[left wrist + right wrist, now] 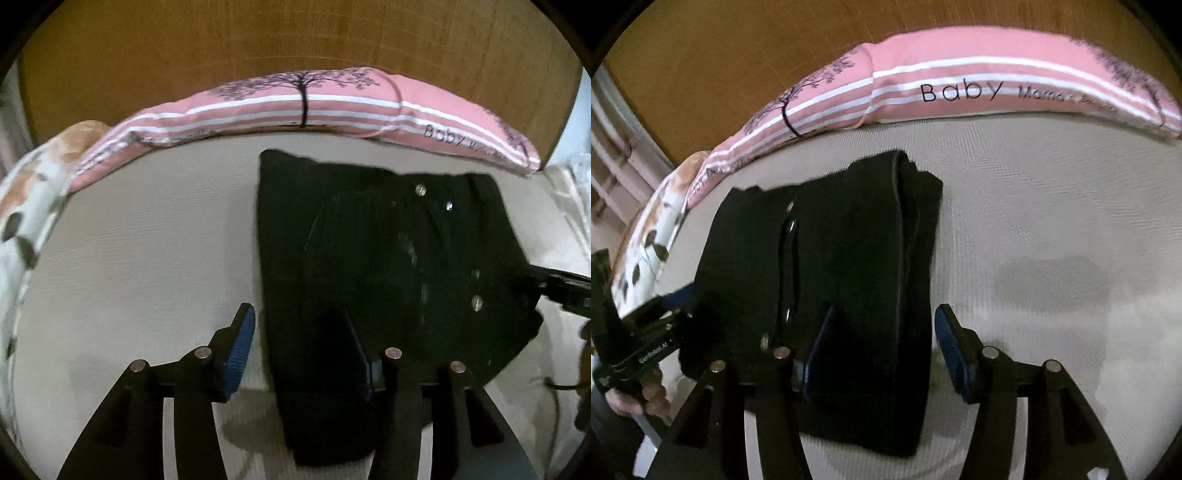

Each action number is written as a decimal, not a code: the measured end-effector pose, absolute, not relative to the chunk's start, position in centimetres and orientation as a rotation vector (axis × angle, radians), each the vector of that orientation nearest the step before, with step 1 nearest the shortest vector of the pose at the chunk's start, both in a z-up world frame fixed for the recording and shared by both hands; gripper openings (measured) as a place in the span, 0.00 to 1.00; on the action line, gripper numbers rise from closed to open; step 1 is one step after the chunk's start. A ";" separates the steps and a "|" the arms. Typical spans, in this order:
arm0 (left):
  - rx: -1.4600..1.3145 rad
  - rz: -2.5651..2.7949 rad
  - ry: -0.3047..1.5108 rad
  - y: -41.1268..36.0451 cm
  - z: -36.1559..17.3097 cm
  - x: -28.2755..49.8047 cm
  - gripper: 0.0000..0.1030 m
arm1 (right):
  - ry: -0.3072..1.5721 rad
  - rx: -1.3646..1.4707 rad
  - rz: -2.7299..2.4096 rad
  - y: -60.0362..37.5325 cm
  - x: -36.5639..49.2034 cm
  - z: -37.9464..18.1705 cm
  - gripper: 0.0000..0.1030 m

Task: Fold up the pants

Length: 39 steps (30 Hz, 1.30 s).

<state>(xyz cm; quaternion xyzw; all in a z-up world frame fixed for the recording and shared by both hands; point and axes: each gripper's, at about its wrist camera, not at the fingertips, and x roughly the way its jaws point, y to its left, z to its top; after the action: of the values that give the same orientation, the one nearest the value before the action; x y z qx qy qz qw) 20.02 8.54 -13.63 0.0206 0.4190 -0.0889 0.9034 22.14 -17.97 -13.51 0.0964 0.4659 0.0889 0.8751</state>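
Note:
Black pants [369, 266] lie folded into a compact stack on the beige bed sheet [147, 251]. They also show in the right wrist view [842, 280]. My left gripper [301, 354] is open, its jaws straddling the stack's near left edge without holding it. My right gripper [882, 350] is open, its jaws straddling the stack's near right edge. The right gripper's body shows at the right edge of the left wrist view [565, 286]. The left gripper's body shows at the left in the right wrist view [639, 347].
A pink striped pillow [303, 107] printed with a tree and "Baby" lies along the wooden headboard [258, 44]; it also shows in the right wrist view [979, 92]. A floral blanket [22, 206] lies at the left.

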 end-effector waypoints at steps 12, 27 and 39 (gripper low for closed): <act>0.072 -0.071 0.827 8.4 -13.0 14.3 0.50 | 0.919 0.186 0.094 -18.2 17.1 -13.6 0.56; 0.031 -0.016 0.805 8.6 -11.3 8.8 0.60 | 0.797 0.019 0.046 -13.2 12.2 -9.3 0.88; 0.007 0.032 0.749 9.3 -9.2 4.9 0.68 | 0.742 0.013 0.023 -10.1 7.3 -7.4 0.99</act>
<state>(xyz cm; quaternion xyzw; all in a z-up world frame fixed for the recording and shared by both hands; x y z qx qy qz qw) 4.87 9.30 -9.24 0.0035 0.3658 0.0157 0.9306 7.33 -10.13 -7.44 0.0065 0.3624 0.0113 0.9319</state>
